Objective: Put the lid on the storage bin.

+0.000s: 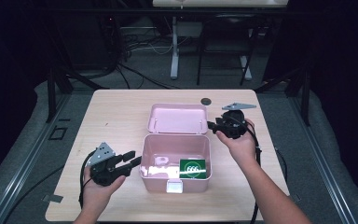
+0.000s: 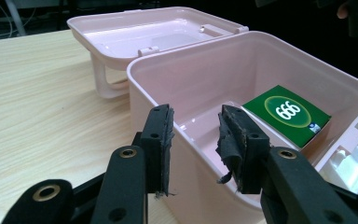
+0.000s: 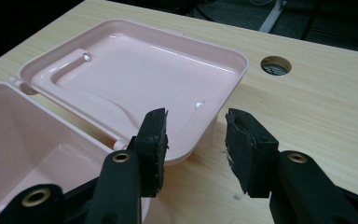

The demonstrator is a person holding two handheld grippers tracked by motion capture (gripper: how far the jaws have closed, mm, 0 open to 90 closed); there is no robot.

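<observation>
A pink plastic box [image 1: 175,182] stands open at the middle of the table, its lid [image 1: 177,118] laid flat behind it. Inside lies a green packet marked 666 [image 1: 193,168] at the right. The same packet [image 2: 286,115] leans against the box's inner wall in the left gripper view. My left gripper [image 1: 131,159] is open just left of the box, its jaws at the rim [image 2: 158,74]. My right gripper [image 1: 211,125] is open at the lid's right corner [image 3: 223,70], nothing between its jaws.
A round cable hole [image 1: 206,101] sits in the wooden table [image 1: 116,112] behind the lid. A white latch [image 1: 175,187] hangs on the box's front. Desk legs and cables stand on the dark floor beyond the far edge.
</observation>
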